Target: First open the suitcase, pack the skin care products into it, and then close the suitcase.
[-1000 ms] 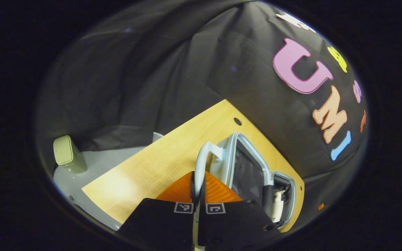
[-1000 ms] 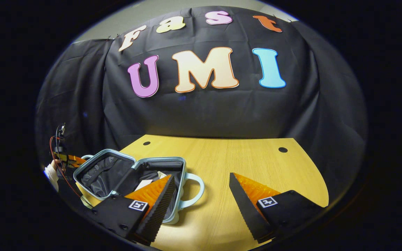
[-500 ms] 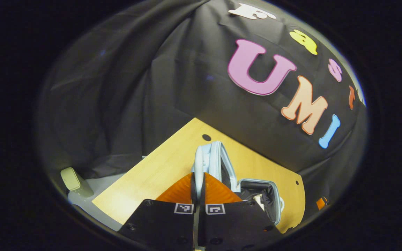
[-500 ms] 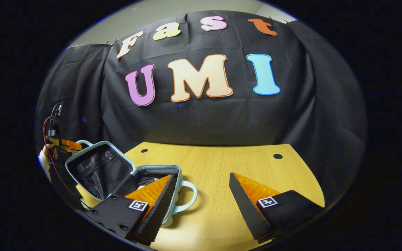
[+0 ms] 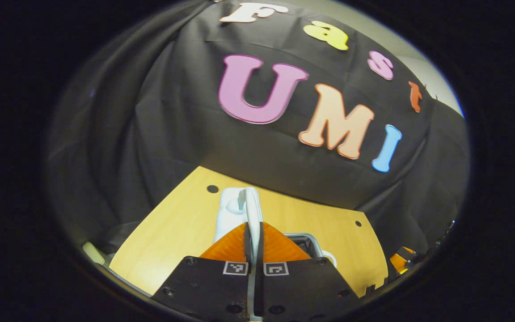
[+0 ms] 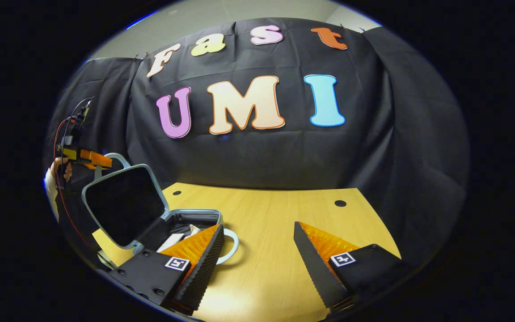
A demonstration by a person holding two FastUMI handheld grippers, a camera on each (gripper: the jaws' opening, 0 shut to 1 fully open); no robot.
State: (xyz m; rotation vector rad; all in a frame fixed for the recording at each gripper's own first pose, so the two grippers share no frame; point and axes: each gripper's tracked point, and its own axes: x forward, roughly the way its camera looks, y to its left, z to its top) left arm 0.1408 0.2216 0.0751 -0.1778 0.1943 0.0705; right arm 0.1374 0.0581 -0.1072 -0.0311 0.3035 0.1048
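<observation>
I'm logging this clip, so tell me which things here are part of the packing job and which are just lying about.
Part of the job:
suitcase, lid raised
lid handle, left gripper shut on it
skin care products inside
right gripper, open

Lying about:
wooden table

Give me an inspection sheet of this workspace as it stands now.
Surface: wooden table, two round holes near its far edge.
Job's things: suitcase at the table's left, lid raised roughly upright; pale items lie in its base.
Clutter: nothing seen on the table.
Grippers: left gripper shut on the lid handle; right gripper open above the table, holding nothing.
Cables: red and black wires run along the left gripper, seen in the right gripper view.
Surroundings: black cloth wall behind; pale object beyond the table's left edge.
</observation>
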